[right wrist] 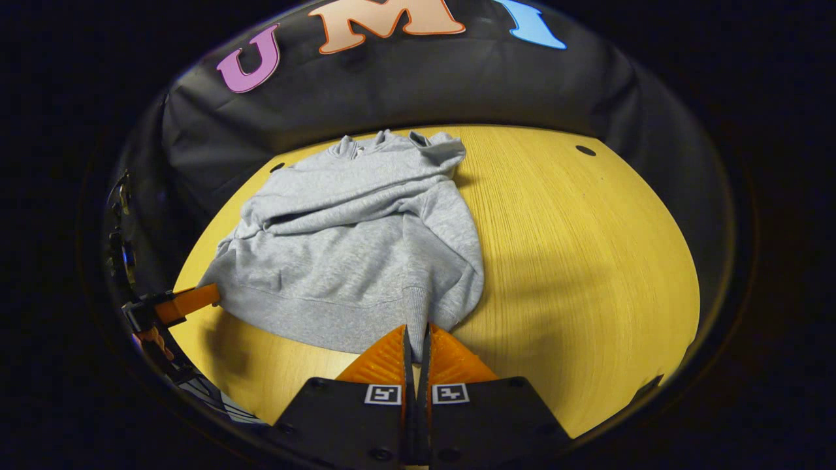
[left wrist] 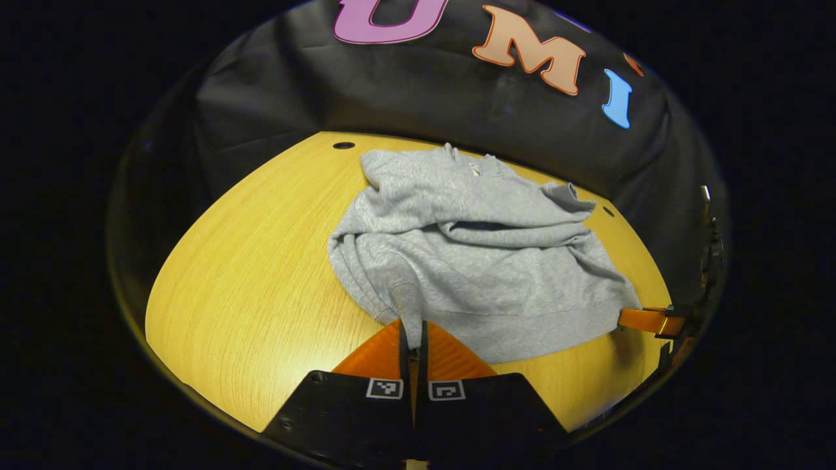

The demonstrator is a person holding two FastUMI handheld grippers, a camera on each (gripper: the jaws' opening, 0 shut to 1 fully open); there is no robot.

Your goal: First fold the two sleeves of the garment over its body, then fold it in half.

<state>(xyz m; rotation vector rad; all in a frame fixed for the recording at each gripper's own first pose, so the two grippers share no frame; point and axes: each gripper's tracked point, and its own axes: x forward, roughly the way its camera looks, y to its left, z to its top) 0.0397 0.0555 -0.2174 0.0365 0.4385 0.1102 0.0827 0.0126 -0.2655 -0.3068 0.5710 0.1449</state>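
grey garment (left wrist: 470,261) lay on yellow table (left wrist: 248,274), sleeves folded in. left gripper (left wrist: 413,326) and right gripper (right wrist: 417,329) each pinched a hem corner; halving fold judged next, lifting hem toward collar.

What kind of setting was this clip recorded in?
Most likely a staged recording booth, not a home. A black cloth wall curves behind a bare yellow wooden table, and the only item on it is a grey sweatshirt, pinched at its hem by each hand-held gripper.

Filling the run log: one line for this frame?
stage: half-fold start | sweatshirt: sleeves folded in, on table | left gripper: shut on hem | right gripper: shut on hem
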